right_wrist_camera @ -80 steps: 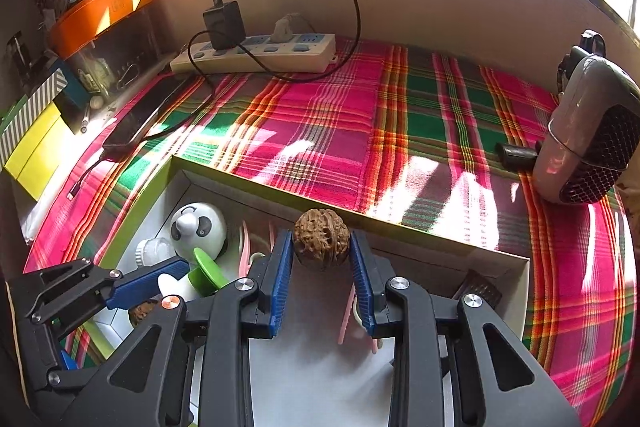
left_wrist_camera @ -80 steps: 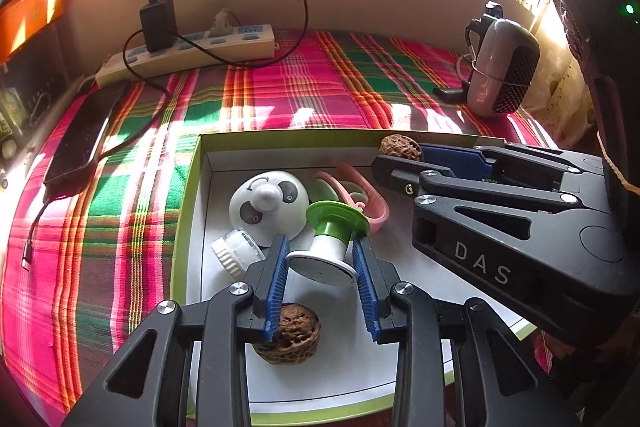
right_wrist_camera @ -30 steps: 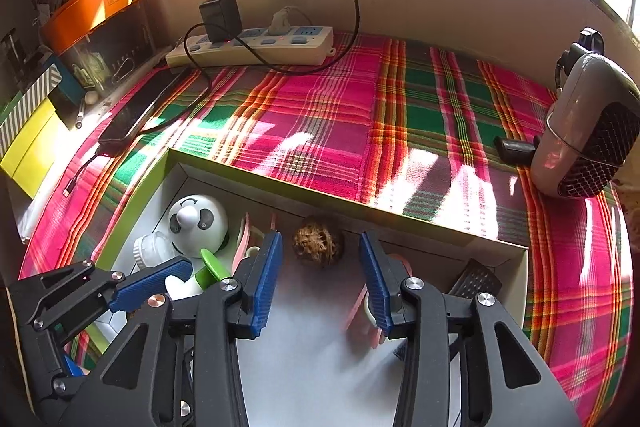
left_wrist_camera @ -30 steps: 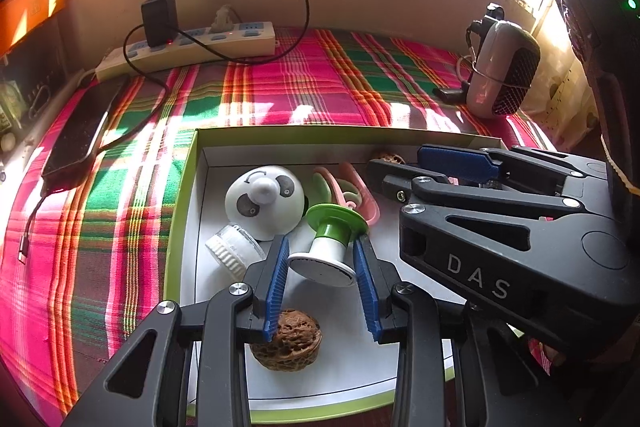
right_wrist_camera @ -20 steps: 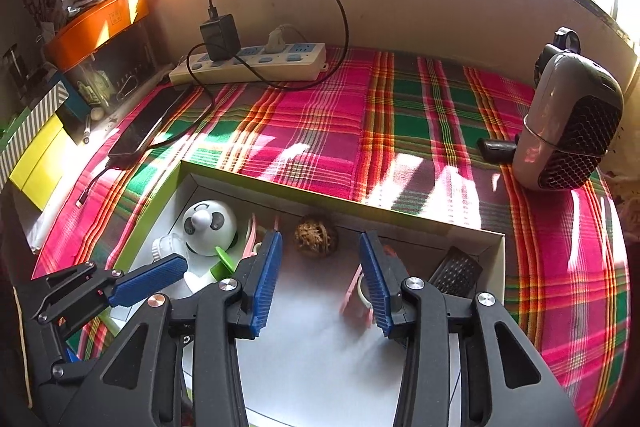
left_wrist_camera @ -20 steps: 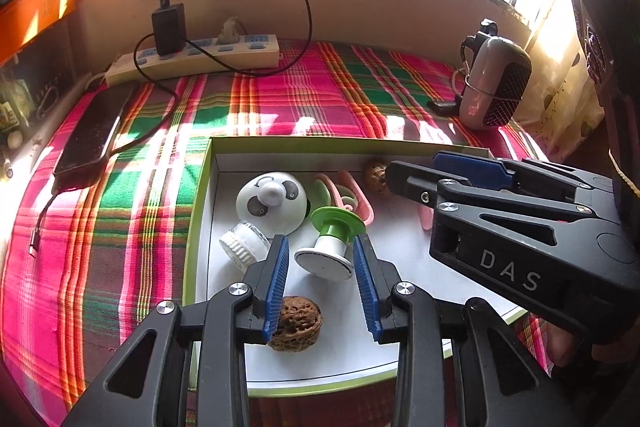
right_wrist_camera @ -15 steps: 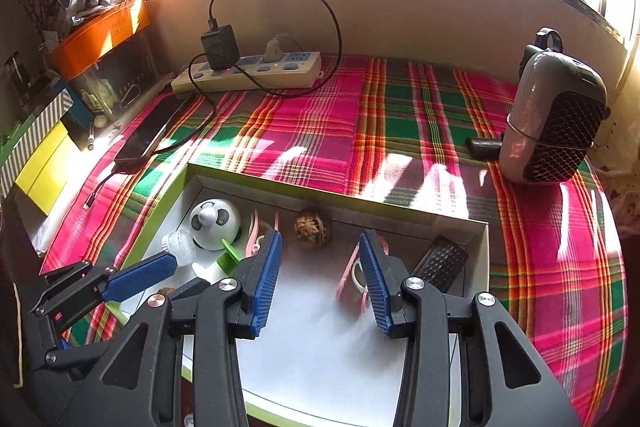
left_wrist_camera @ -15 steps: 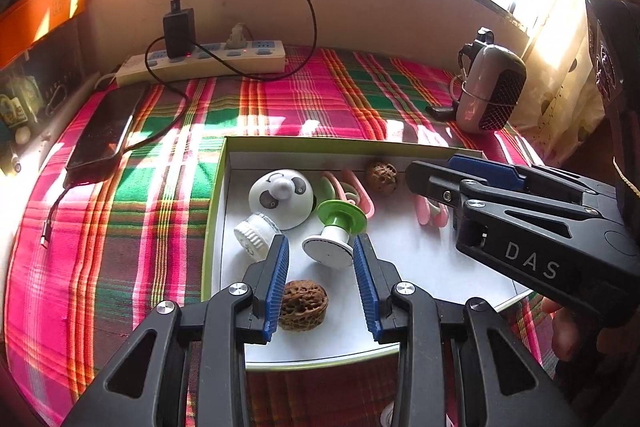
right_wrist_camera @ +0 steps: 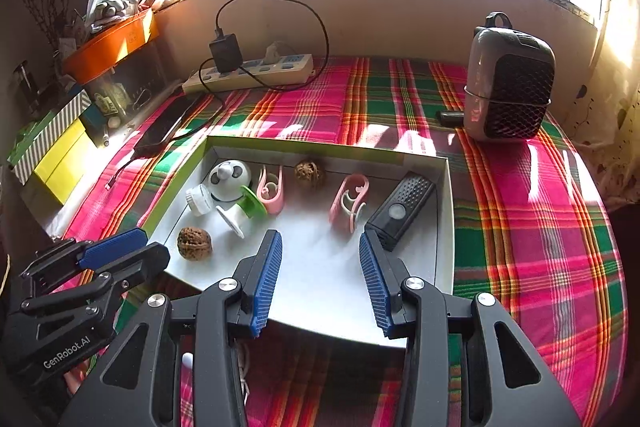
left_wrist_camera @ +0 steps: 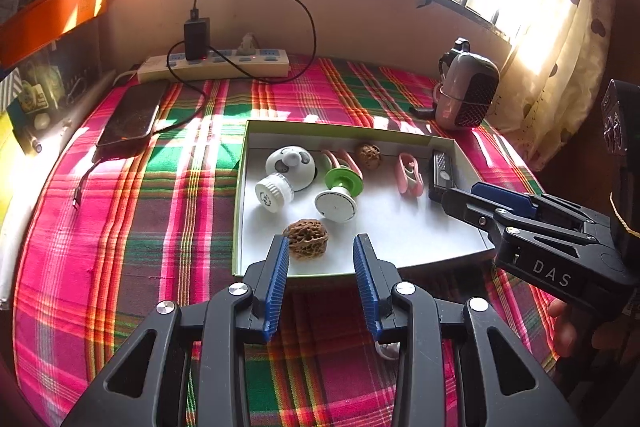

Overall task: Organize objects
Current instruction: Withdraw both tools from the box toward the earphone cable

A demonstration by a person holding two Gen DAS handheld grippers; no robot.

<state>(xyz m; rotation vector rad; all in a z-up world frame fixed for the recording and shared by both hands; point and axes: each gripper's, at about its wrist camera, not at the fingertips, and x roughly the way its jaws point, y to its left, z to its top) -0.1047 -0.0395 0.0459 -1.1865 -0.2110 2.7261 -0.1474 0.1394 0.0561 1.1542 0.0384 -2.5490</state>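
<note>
A green-edged white box (left_wrist_camera: 240,187) (right_wrist_camera: 444,211) lies on the plaid cloth. In it are a panda-faced ball (left_wrist_camera: 290,167) (right_wrist_camera: 231,180), a white cap (left_wrist_camera: 272,193), a green-and-white spool (left_wrist_camera: 338,193) (right_wrist_camera: 242,211), two walnuts (left_wrist_camera: 306,237) (left_wrist_camera: 368,155) (right_wrist_camera: 194,242) (right_wrist_camera: 309,171), two pink clips (left_wrist_camera: 409,173) (right_wrist_camera: 350,202) (right_wrist_camera: 271,189) and a black remote (left_wrist_camera: 440,173) (right_wrist_camera: 402,213). My left gripper (left_wrist_camera: 322,283) is open and empty, above the box's near edge. My right gripper (right_wrist_camera: 320,279) is open and empty, also at the near edge.
A power strip with a charger (left_wrist_camera: 216,61) (right_wrist_camera: 248,69) lies at the back. A phone (left_wrist_camera: 130,117) on a cable lies at the left. A small grey heater (left_wrist_camera: 466,87) (right_wrist_camera: 508,85) stands at the back right. An orange tray (right_wrist_camera: 108,45) and boxes (right_wrist_camera: 56,147) sit at the left.
My right gripper opened and let the walnut go at the back of the box. Both grippers then pulled back and up from the box; the left one opened wider.
</note>
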